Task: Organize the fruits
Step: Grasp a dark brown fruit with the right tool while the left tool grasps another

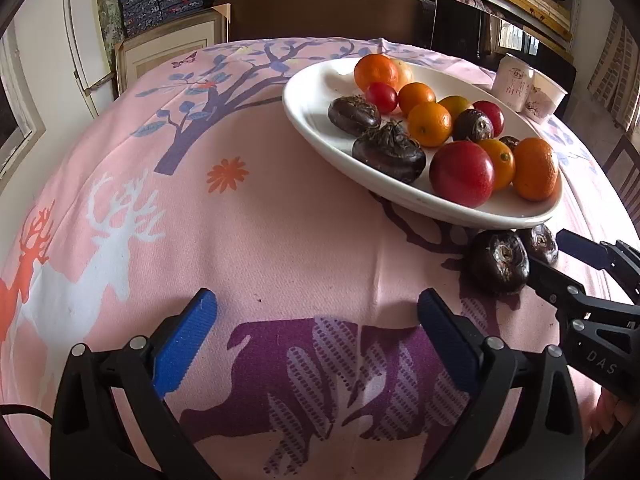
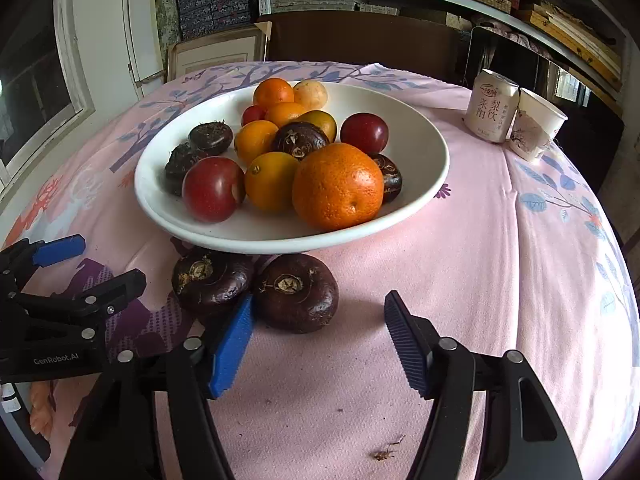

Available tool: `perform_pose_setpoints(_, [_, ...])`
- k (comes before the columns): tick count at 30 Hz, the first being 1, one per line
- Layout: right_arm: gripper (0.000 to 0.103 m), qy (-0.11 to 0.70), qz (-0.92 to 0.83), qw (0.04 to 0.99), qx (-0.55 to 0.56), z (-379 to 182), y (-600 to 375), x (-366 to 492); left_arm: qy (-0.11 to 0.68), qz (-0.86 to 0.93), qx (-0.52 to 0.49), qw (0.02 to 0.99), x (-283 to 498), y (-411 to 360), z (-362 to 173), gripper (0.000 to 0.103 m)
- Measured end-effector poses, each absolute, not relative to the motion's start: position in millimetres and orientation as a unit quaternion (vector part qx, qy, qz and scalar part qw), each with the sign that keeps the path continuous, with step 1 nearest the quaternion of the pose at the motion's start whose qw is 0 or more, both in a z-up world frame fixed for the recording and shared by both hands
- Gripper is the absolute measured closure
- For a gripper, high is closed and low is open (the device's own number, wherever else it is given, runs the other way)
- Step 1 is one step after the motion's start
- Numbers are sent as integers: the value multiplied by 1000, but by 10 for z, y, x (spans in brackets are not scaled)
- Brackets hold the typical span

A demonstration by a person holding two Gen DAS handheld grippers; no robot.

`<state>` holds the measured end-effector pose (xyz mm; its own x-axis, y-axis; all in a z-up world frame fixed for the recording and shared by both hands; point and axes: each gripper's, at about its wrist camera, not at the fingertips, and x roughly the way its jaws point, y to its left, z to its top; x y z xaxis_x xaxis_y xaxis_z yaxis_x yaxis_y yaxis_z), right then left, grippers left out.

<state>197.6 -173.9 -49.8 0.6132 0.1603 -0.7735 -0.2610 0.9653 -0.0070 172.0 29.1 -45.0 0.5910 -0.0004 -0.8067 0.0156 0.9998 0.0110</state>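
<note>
A white oval plate (image 2: 280, 240) (image 1: 400, 196) holds oranges, small yellow-orange fruits, red round fruits and dark water chestnuts. Two more water chestnuts lie on the pink cloth by its near rim, the left one (image 2: 212, 280) (image 1: 500, 262) and the right one (image 2: 296, 292) (image 1: 542, 242). My right gripper (image 2: 320, 320) (image 1: 546, 258) stands open around the right chestnut. Its blue left pad (image 2: 234, 344) sits in the gap between the two chestnuts, and the other pad is well clear. My left gripper (image 1: 316, 320) (image 2: 112, 260) is open over bare cloth, left of the chestnuts, holding nothing.
A drink can (image 2: 492, 106) (image 1: 512, 80) and a paper cup (image 2: 536, 124) (image 1: 546, 98) stand at the table's far right. A dark chair (image 2: 360, 40) backs the far edge. A small bit of debris (image 2: 386, 452) lies on the near cloth.
</note>
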Motion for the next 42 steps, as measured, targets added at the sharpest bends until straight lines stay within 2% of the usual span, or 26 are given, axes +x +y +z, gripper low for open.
perform_pose_setpoints(4, [48,423,127,895,-61,-493,-1704,1982,452,-4,9,892,1721,292,-452,5])
perform_pose_setpoints(6, [60,421,137,894,-66,-486,-1676,1975,452,-5,8,892,1721,292,-452,5])
perform_pose_setpoints(7, [62,419,140,894,-70,-483,-1652,1963,452,-5,8,892,1721,291,-452,5])
perform_pose_setpoints(22, [62,421,155,891,-61,-475,-1670,1851,452,-5,8,892,1722,292,-454,5])
perform_pose_setpoints(30, [62,425,161,890,-36,-478,-1984,1611,450,-8,10,893,1708,272,-453,5])
perform_pose_setpoints(34, [62,427,163,889,-36,-480,-2041,1607,436,-35,26,899,1608,95,-413,5])
perform_pose_setpoints(39, [62,428,164,888,-40,-486,-2043,1611,408,-67,92,906,1485,-353,-356,5])
perform_pose_setpoints(42, [62,430,158,888,-35,-485,-2093,1628,408,-61,90,907,1563,-412,-353,5])
